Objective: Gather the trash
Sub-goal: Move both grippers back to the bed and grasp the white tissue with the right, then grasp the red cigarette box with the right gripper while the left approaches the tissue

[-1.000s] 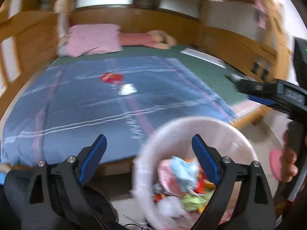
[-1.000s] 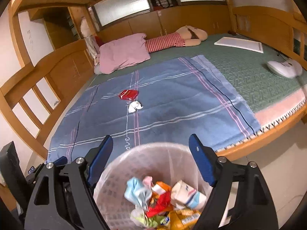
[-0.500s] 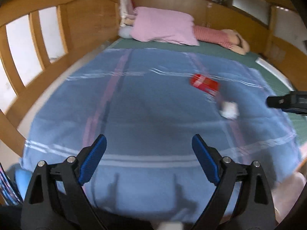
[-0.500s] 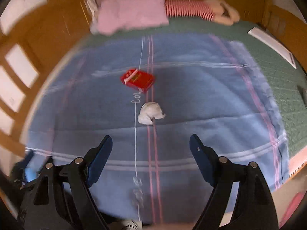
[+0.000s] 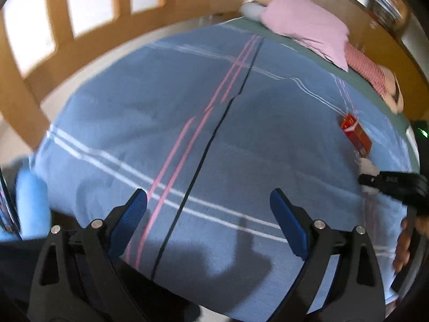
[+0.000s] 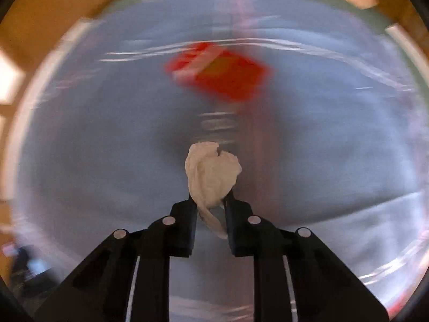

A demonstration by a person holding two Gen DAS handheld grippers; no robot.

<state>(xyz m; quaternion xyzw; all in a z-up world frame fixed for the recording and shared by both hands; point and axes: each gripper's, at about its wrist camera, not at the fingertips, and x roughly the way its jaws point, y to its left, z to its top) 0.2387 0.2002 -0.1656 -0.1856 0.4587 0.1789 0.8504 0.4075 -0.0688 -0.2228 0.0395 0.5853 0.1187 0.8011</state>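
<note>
A crumpled white tissue [image 6: 211,177] is pinched between the black fingers of my right gripper [image 6: 210,204], which is shut on it just above the blue striped blanket [image 6: 107,145]. A flat red packet [image 6: 222,75] lies blurred on the blanket just beyond the tissue. In the left wrist view my left gripper [image 5: 209,209] stands open over the blanket [image 5: 161,112] with nothing between its blue pads. The same red packet [image 5: 355,134] shows at the far right there, with the white tissue [image 5: 366,165] beside the right gripper's black body [image 5: 394,185].
A pink pillow [image 5: 305,29] and a striped soft doll [image 5: 375,77] lie at the head of the bed. A wooden slatted bed frame [image 5: 61,26] runs along the blanket's far side. A hand [image 5: 405,244] grips the right tool at the frame's right edge.
Both grippers swung from the trash bin over to the bed and dropped toward the blanket. My right gripper went from wide open to shut on the white tissue.
</note>
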